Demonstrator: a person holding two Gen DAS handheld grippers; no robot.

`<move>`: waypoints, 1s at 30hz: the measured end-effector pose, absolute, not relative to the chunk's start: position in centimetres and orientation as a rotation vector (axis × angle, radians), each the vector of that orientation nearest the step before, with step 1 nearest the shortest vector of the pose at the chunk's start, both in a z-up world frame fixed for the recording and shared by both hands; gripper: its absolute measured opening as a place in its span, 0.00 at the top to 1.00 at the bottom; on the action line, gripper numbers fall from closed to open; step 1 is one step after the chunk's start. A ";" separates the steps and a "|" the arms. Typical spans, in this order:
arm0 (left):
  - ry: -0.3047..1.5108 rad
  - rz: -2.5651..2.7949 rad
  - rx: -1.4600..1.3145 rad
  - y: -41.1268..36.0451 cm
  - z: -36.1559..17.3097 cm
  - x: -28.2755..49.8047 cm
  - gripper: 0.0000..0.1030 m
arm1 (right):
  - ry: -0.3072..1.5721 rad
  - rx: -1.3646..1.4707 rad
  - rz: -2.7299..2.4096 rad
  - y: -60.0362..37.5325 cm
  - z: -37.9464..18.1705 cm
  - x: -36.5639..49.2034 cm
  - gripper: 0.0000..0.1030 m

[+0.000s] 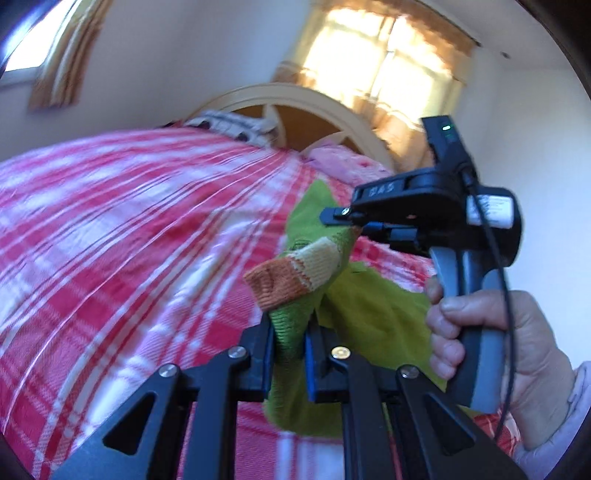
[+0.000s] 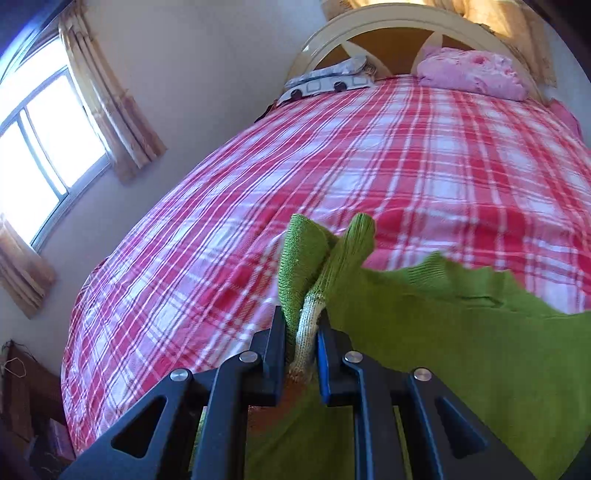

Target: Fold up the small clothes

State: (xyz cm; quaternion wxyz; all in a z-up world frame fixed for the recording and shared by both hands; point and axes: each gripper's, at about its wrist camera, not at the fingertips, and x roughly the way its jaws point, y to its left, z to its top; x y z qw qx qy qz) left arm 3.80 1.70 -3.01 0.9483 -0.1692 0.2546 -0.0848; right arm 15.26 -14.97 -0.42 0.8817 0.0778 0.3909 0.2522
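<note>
A: Where's the green knit sweater (image 1: 369, 306)?
B: Lower centre, lifted above the plaid bed (image 1: 129, 240). The left claw (image 1: 289, 341) clenches its striped cuff (image 1: 295, 273); the right claw (image 1: 334, 218) grips another part.
A: Room?
B: Open bedspread to the left, up to the headboard (image 2: 373, 26). The sweater's lower edge is cut off.
</note>
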 end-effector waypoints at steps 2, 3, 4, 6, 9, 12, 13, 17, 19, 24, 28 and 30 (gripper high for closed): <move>0.512 -0.214 -0.310 0.0 -2.4 4.1 0.86 | 0.806 0.176 0.518 -16.6 -0.1 15.2 0.87; 0.510 -0.234 -0.298 -0.8 -2.1 4.2 0.86 | 0.803 0.192 0.513 -17.9 0.1 15.2 0.87; 0.506 -0.260 -0.285 -1.7 -1.8 4.2 0.86 | 0.800 0.197 0.508 -18.8 0.1 15.1 0.87; 0.506 -0.316 -0.254 -3.9 -1.4 4.3 0.86 | 0.785 0.191 0.493 -21.0 0.5 15.0 0.87; 0.508 -0.378 -0.220 -6.7 -1.1 4.4 0.86 | 0.774 0.186 0.473 -24.1 0.9 14.9 0.87; 0.524 -0.436 -0.178 -9.9 -0.9 4.3 0.86 | 0.766 0.178 0.447 -27.1 1.0 14.5 0.87; 0.527 -0.454 -0.164 -11.0 -0.9 4.2 0.86 | 0.762 0.176 0.440 -28.0 1.0 14.4 0.87; 0.542 -0.513 -0.138 -14.1 -1.0 4.0 0.86 | 0.749 0.183 0.404 -32.0 0.8 13.6 0.87; 0.547 -0.544 -0.119 -15.6 -1.0 3.8 0.86 | 0.748 0.198 0.381 -34.2 0.5 13.4 0.87; 0.569 -0.590 -0.060 -19.4 -1.5 3.1 0.86 | 0.773 0.219 0.334 -38.4 -1.6 12.8 0.87; 0.620 -0.616 -0.012 -21.7 -2.8 2.9 0.86 | 0.794 0.262 0.307 -41.0 -3.9 12.2 0.87; 0.649 -0.619 0.008 -22.5 -3.2 2.9 0.86 | 0.817 0.291 0.294 -42.1 -5.5 12.2 0.87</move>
